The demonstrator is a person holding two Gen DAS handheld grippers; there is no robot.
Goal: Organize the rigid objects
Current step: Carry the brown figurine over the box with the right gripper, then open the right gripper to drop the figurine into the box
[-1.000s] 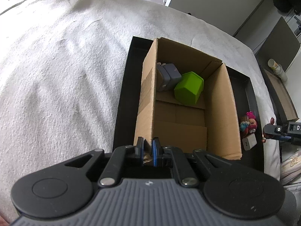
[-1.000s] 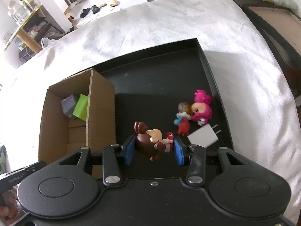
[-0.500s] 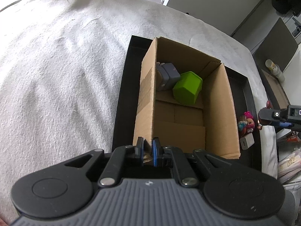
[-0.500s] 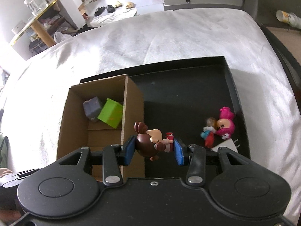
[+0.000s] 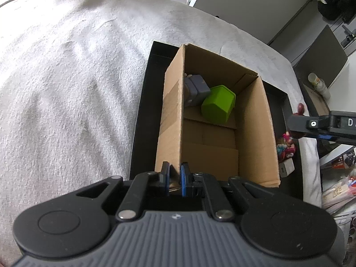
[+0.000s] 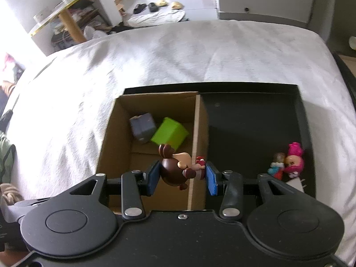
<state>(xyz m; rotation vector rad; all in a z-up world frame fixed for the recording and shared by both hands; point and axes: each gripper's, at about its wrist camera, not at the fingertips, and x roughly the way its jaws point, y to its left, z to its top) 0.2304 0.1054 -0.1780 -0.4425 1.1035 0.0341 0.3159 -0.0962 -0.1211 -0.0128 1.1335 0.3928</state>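
Now, right gripper [image 6: 181,174]: jaws pinching a brown-haired figurine [image 6: 178,169] betw. the blue pads, lower centre of the right wrist view. The figurine hangs over the right wall of the cardboard box [image 6: 197,133], partly above the box interior.

Left gripper [image 5: 174,178]: jaws pressed together on the near left wall of the same box, low centre of the left wrist view; cardboard edge sits betw. the blue pads.

Inside the box, toward its far end: a grey block [image 6: 142,125] & a green block [image 6: 169,133], touching each other, both tilted. The grey one leans at the left wall in the left wrist view.

The box stands in the left part of a black tray [image 6: 255,111]. In the tray's right part, lower right of the right wrist view: a pink-haired doll [image 6: 293,160] w/ a smaller figure [image 6: 277,164] touching it, & a white charger plug [image 6: 296,183] just below them, partly hidden by the gripper body.

The tray lies on a bed w/ a white blanket [image 6: 155,55]. Beyond the bed, top of frame: slippers [image 6: 158,5] on the floor & a glass-topped table [image 6: 64,11] at upper left.
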